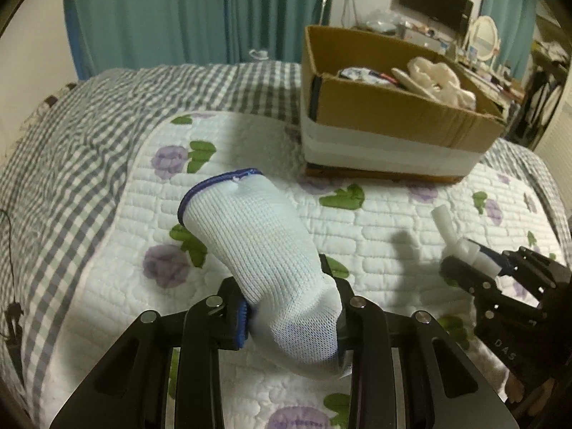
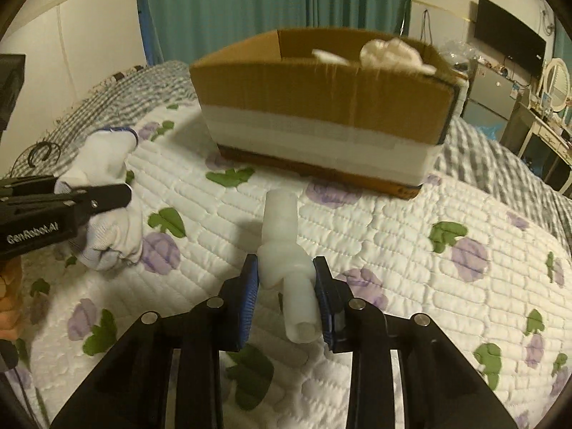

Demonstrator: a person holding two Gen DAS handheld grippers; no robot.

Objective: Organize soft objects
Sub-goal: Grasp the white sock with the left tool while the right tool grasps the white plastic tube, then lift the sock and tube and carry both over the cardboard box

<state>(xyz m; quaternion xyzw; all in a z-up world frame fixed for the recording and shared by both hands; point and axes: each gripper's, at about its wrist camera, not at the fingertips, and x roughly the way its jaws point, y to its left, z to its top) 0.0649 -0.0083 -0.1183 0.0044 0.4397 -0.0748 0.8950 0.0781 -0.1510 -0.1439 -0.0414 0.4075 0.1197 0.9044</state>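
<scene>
Left wrist view: the left gripper (image 1: 291, 325) sits at bottom centre, its jaws clamped on a white knit sock (image 1: 264, 261) with a blue-trimmed cuff; the toe end is bunched between the blue pads and the cuff stands up and leans toward the upper left of the frame, clear of the bedding. Beneath lies a white quilted bedspread (image 1: 375, 236) printed with purple flowers and green leaves, over a grey-and-white checked blanket (image 1: 85, 114) at the left edge. Upper right of the frame: an open cardboard box (image 1: 386, 107) with a white band round its lower wall stands on the quilt; inside it show a fluffy white cloth item (image 1: 443, 78) and some patterned fabric, too blurred to name. At the right edge the right gripper (image 1: 475, 254) enters, holding a white knotted object (image 1: 454, 236) that points up and to the left. Right wrist view: the right gripper (image 2: 286, 286) at bottom centre has its jaws closed against that knotted white roll (image 2: 286, 261), possibly a tied cloth or sock, soft focus makes the material uncertain; one end pokes up toward the box, the other comes toward the lens beside the right pad. The box (image 2: 321, 96) fills the upper centre, well apart from both grippers. At middle left the left gripper (image 2: 107, 195) holds the sock (image 2: 107, 196), which bulges above and below its fingers, just over the quilt (image 2: 393, 236). Teal curtains (image 2: 271, 7) hang behind the bed.
</scene>
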